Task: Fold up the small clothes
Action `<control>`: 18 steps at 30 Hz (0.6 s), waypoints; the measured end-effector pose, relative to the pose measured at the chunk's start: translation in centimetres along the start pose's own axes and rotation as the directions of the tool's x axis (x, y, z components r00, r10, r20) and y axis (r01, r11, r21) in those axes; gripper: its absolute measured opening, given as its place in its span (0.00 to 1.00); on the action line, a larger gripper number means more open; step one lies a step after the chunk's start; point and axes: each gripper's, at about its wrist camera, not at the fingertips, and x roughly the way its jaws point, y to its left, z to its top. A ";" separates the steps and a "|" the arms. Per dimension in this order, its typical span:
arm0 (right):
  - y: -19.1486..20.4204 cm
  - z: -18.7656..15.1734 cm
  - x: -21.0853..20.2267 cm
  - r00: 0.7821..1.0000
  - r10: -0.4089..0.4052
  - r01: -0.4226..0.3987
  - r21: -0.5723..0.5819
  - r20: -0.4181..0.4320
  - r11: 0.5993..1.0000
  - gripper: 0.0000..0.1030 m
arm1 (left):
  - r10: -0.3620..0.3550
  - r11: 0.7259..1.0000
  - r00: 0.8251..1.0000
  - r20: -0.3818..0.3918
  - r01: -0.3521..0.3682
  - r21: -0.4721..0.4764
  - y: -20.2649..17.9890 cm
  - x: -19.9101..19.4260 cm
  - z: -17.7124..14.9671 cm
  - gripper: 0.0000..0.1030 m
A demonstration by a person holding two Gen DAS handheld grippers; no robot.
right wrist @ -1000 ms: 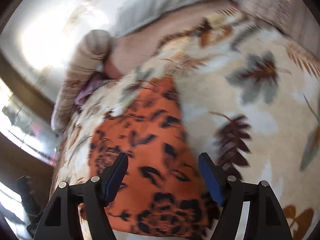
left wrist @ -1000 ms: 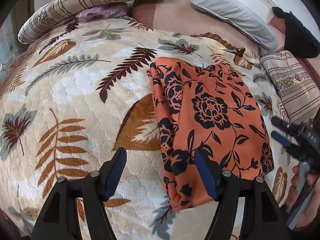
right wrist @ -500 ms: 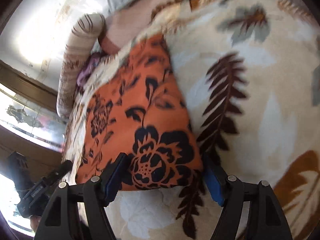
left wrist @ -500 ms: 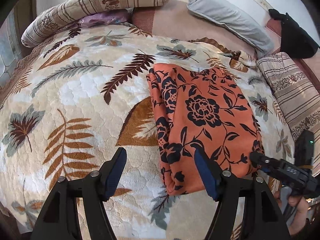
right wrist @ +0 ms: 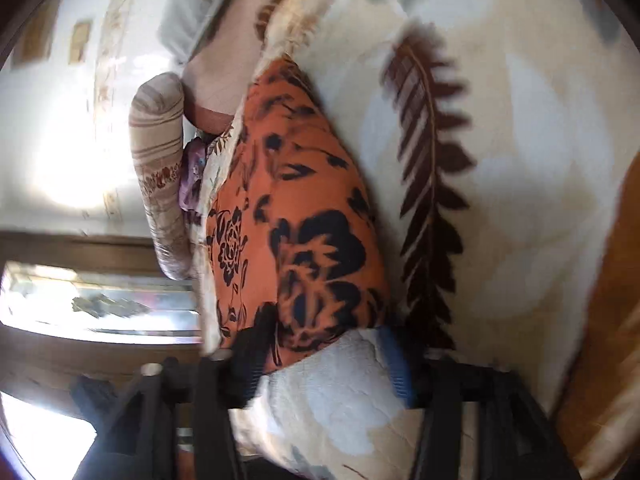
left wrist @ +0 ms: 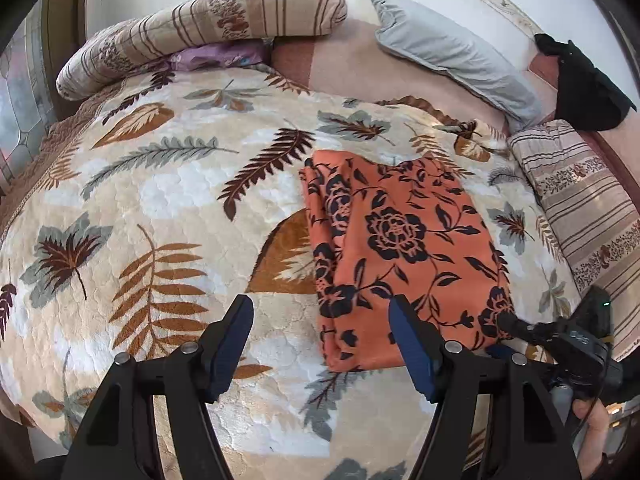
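Just rt tool (right wrist: 320,354) at folded garment (left wrist: 404,256)

Matt printed cloth (left wrist: 404,248) on plush quilted blanket (left wrist: 160,184)

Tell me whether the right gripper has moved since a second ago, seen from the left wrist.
Yes. The right gripper has swung down and in from beside the striped pillow to the cloth's near right corner.

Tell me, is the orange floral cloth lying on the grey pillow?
No, the orange floral cloth lies on the leaf-patterned blanket, apart from the grey pillow.
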 end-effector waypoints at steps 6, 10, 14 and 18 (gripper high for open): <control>8.7 -2.4 -7.1 0.940 -0.217 0.306 -0.372 0.262 0.877 0.79 | 0.023 1.000 0.998 0.056 -0.024 0.017 -2.1 -2.3 -0.6 0.80; 12.4 -5.4 -9.6 0.897 -0.246 0.410 -0.486 0.366 0.772 0.88 | 0.045 0.997 0.993 0.106 -0.051 0.056 -3.9 -4.5 -1.7 0.80; 13.7 -7.4 -10.1 0.885 -0.245 0.431 -0.500 0.395 0.751 0.91 | 0.072 0.995 0.989 0.129 -0.080 0.058 -4.7 -6.5 -2.6 0.81; 14.7 -9.2 -9.7 0.872 -0.256 0.464 -0.542 0.416 0.701 1.00 | 0.097 0.994 0.981 0.168 -0.104 0.035 -5.0 -7.9 -3.1 0.93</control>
